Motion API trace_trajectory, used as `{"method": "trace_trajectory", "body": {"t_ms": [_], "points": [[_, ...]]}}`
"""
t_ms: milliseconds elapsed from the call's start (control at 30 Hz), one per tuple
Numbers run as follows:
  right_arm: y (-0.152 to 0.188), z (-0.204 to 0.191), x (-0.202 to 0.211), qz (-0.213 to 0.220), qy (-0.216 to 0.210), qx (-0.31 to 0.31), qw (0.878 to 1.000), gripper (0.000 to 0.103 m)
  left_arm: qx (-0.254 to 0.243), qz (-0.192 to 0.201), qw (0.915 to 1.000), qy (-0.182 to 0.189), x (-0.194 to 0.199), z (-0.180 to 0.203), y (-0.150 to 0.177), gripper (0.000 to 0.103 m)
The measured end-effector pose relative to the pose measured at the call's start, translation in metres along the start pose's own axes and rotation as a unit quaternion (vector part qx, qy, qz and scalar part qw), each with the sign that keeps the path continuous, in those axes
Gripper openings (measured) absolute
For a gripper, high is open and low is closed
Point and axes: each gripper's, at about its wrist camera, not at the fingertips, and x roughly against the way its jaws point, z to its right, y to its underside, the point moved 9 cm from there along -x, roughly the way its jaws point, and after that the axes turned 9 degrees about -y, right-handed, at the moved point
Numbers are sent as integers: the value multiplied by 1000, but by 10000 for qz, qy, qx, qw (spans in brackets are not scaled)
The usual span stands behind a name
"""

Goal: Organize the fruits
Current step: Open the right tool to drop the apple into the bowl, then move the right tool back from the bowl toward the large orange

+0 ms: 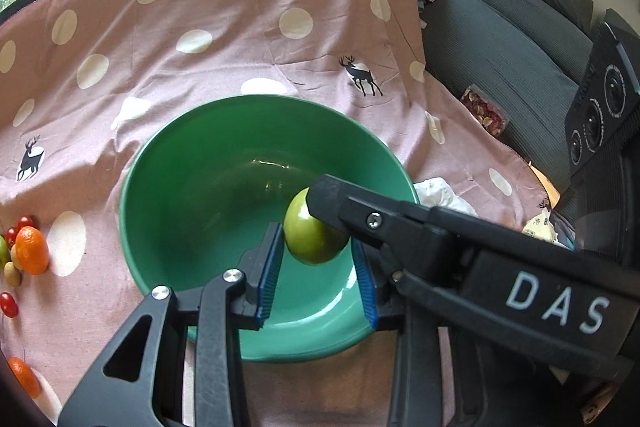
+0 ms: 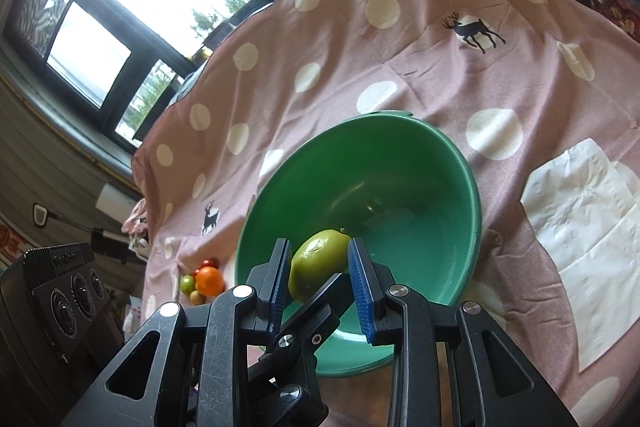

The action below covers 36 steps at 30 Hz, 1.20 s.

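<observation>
1. Biggest worry: both tools were on the same smooth yellow-green citrus-looking fruit (image 1: pixel 312 239) at once. If one hand pulled away or twisted before the other let go, the slick skin could squirt out sideways.
2. It hung over the inside of the round green plastic bowl (image 1: pixel 132 187), above the floor of it and not resting on anything. Letting go from there would mean a drop. My guess is it'd bounce or roll around the curved wall, though it'd probably stay in, since the bowl was deep and otherwise empty.
3. The bowl sat on a loose pink polka-dot cloth with deer prints (image 1: pixel 200 7). A finger bumping the near rim could shove or tip it.
4. The right gripper (image 2: pixel 320 247) was pinching the fruit, with a blue ribbed pad pressed on each side of it.
5. The left gripper (image 1: pixel 316 247) looked clamped on it too, crosswise to the other. The fruit touched its left pad, but the far side was partly hidden behind the right tool's black finger, so I'm less sure there.
6. The fruit sat out at the pad tips of both grippers, not deep in the jaws, so it was a shallow hold.
7. The leftover small orange mandarin (image 1: pixel 32 251) and red cherry tomatoes (image 1: pixel 18 227) lay on the cloth, well left of the bowl.
</observation>
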Motion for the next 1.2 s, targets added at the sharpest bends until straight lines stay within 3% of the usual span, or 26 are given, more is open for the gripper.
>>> {"method": "trace_trajectory", "body": {"t_ms": [200, 567, 767, 967, 1067, 1200], "points": [[0, 5, 1, -14, 101, 37, 9999, 33, 31, -130, 9998, 148, -8, 4, 4, 28], [2, 21, -5, -131, 375, -126, 9991, 33, 112, -205, 9993, 295, -14, 7, 8, 28], [-1, 17, 1, -2, 308, -142, 9994, 33, 195, -27, 9992, 340, 4, 1, 8, 28], [-7, 0, 10, 307, 192, 92, 9993, 33, 614, 236, 9976, 226, 42, -36, 11, 31], [-10, -4, 10, 500, 473, 321, 9971, 33, 873, 337, 9956, 15, 62, -66, 15, 31], [-16, 0, 4, 772, 1384, 794, 9842, 33, 1060, 413, 9926, -416, 84, -110, 26, 31]]}}
